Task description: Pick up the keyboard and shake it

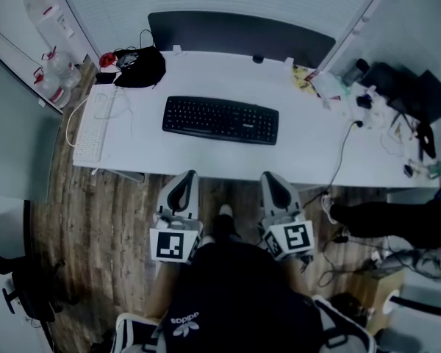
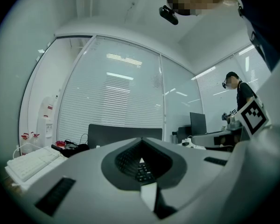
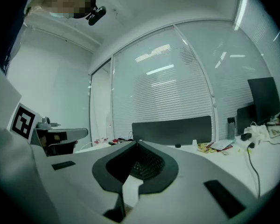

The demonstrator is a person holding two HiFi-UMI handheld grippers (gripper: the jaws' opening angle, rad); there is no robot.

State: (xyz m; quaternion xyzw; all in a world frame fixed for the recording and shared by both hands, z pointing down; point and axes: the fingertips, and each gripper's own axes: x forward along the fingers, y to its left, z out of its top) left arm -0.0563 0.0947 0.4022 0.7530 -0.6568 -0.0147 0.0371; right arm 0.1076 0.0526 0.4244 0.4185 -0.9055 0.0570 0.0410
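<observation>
A white tabletop [image 1: 206,153] spans the view, with bare surface on every side of a black full-size keyboard [image 1: 220,120]. The keyboard lies flat near the tabletop's middle, parallel to the front edge. The left tool [image 1: 186,176] and right tool [image 1: 269,176] are closed and empty, just short of that edge.

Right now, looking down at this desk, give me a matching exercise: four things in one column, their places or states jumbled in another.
1 black keyboard
2 white keyboard
3 black bag
4 left hand-held gripper

A left end of the desk
B shut, holding nothing
C middle of the desk
D back left corner of the desk

Pairs: 1-C, 2-A, 3-D, 4-B
</observation>
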